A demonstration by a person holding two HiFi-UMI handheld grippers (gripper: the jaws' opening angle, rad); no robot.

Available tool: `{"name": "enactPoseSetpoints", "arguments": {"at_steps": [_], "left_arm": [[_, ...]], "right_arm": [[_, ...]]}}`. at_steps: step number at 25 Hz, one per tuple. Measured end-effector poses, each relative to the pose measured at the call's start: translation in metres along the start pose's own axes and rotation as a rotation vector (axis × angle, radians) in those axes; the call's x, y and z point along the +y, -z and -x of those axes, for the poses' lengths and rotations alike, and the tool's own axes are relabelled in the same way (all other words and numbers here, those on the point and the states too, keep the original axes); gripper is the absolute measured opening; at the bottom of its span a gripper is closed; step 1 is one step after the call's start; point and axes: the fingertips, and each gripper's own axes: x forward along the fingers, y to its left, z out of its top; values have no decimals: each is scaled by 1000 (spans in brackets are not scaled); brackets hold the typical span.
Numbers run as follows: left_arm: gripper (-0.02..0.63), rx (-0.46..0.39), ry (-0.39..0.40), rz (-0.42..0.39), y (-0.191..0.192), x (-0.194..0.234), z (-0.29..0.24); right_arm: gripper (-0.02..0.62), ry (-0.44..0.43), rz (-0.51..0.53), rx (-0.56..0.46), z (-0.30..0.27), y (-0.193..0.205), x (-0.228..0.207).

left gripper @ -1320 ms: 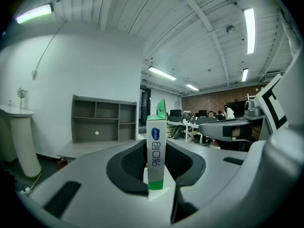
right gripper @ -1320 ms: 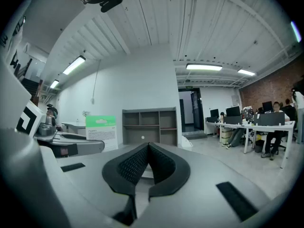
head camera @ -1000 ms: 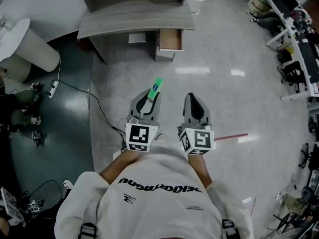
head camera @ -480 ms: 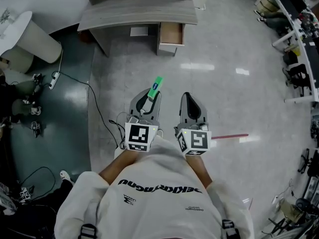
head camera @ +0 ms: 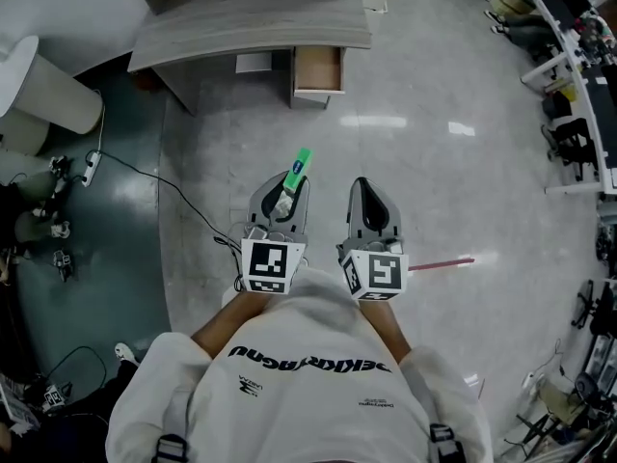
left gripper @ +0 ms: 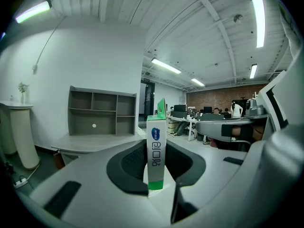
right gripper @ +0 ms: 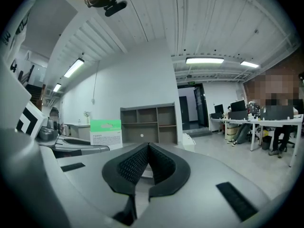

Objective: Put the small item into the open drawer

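Observation:
A small green-and-white box [head camera: 298, 169] stands upright between the pads of my left gripper [head camera: 287, 187], which is shut on it. The left gripper view shows the box [left gripper: 156, 152] pinched at its lower end and rising above the jaws. My right gripper [head camera: 362, 189] hangs beside the left one, shut and empty, with its pads [right gripper: 134, 165] meeting at the tips. The open drawer [head camera: 316, 68] sticks out from under the grey desk [head camera: 251, 25], some way ahead of both grippers. From the right gripper view the box [right gripper: 106, 132] shows at the left.
A grey shelf unit [left gripper: 101, 112] sits on the desk. A black cable [head camera: 183, 201] runs over the floor at left, near a white round pedestal [head camera: 53, 99]. A red strip [head camera: 439, 263] lies on the floor at right. Office desks and chairs [head camera: 578, 85] line the right side.
Desk and drawer have slid left in the head view, and the floor has shifted under both grippers. The left gripper's hold on the box is unchanged.

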Motion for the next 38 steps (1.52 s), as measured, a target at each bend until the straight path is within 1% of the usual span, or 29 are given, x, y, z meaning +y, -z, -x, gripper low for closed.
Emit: {"name": "enactPoseSetpoints", "arguments": {"at_steps": [6,12,19,24,29,34,38], "left_arm": [[94,-15,14,21,-16,27,-66],[94,5,23,27,-35,69,-133],[94,24,44,31,-44,111,-204],[94,53,62,54,-39,141,-244],[94,76,78,94,-32,153,-271],[94,125,68,126,-11,161,-291],[94,175,44,151,9,158,-312]], "right_arm": [[32,-4,14,19,-67,-9,-25],[32,10,11,27,-142,-30,-48],[32,10,4,42,-224,-36,-67],[32,8,-2,53,-274,-33,-73],[32,11,-11,80,-304,-24,-82],[32,-2,-17,121,-324,-11,-92],[32,-29,-23,152,-342,1,-108]]}}
